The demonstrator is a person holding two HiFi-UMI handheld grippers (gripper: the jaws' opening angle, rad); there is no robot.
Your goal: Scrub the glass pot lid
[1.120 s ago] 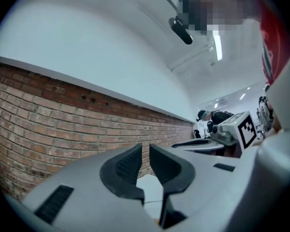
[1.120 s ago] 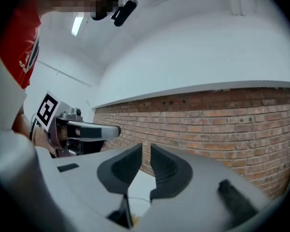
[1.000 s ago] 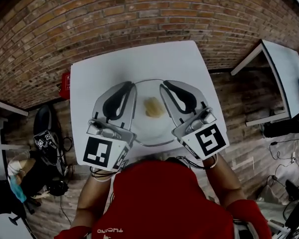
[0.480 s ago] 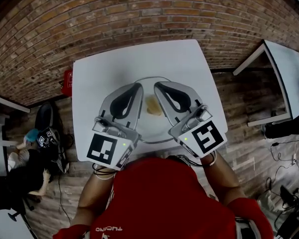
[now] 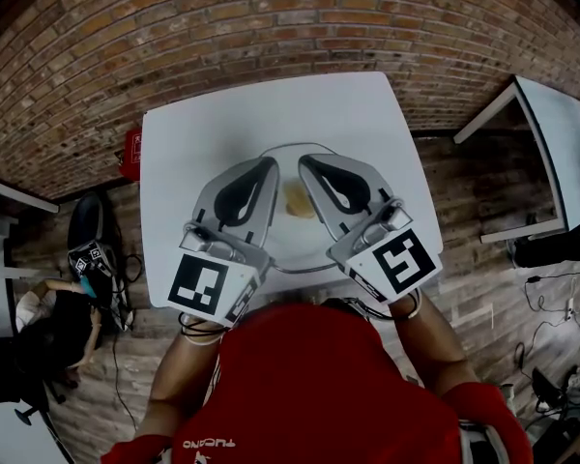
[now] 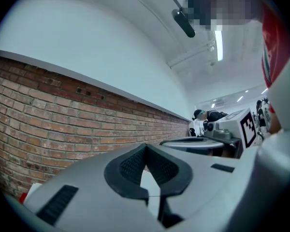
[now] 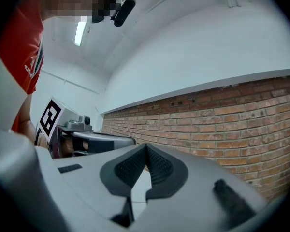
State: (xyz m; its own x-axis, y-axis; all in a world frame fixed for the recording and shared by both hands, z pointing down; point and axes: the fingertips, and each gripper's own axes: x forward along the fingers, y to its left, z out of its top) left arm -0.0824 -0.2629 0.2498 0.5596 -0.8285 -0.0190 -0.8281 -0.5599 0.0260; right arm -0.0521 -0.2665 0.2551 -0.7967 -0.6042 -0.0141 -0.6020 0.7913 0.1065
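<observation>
- Glass: the glass pot lid (image 5: 292,245) lies flat on the white table (image 5: 222,129), toward the table's near edge. A yellowish pad (image 5: 298,201) rests at about its middle.
- Left gripper (image 5: 268,165): jaws clenched fully together, the ribbed pads meeting with nothing between them. Its body lies over the lid's left part, with the tip close to the far rim.
- Right gripper (image 5: 305,162): jaws likewise clamped shut and empty. Its body lies over the lid's right part.
- The two tips angle toward each other, near but apart, just beyond the pad. The pad shows in the gap between the two bodies.
- Neither gripper grasps the lid or the pad. Contact between their undersides and the glass cannot be judged.
- Both gripper views look level at a brick wall (image 6: 63,110).
</observation>
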